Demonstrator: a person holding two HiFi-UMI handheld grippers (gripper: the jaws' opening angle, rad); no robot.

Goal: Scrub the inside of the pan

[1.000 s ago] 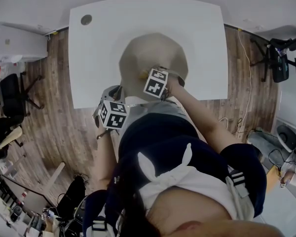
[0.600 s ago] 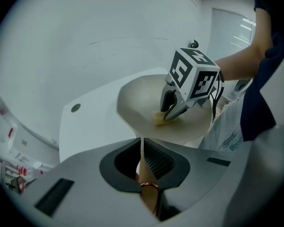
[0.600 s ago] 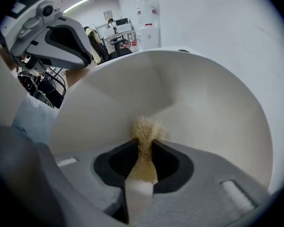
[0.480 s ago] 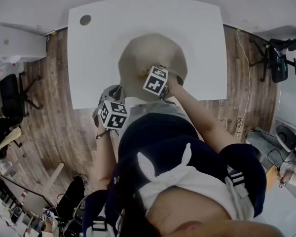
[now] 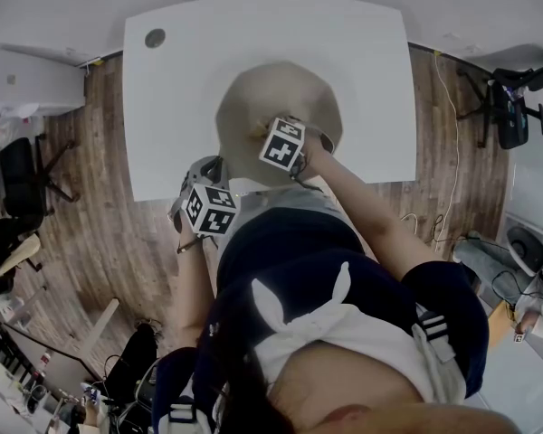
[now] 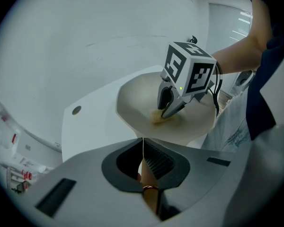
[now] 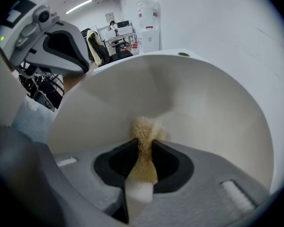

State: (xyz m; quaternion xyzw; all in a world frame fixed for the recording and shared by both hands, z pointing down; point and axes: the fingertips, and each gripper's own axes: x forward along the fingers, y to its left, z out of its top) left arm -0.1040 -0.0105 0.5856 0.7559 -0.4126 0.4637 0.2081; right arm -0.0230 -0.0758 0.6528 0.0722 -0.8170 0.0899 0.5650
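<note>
Scrubbing status: under way, we judge; the pan (image 5: 281, 93) sits on the tabletop (image 5: 181, 89).
Right hand-held gripper (image 7: 143, 144): clamped on a yellow scrubber (image 7: 145, 126), which is pressed to the pan's inner floor.
Left hand-held gripper (image 6: 143, 145): closed on the pan's handle (image 6: 148, 176), at its near side.
Change: the scrubber hand has edged from the pan's near rim toward its centre. We read this as a short stroke, with more floor to cover.

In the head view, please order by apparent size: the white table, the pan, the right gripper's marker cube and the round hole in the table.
1. white table
2. pan
3. right gripper's marker cube, which is nearer the camera
4. round hole
</note>
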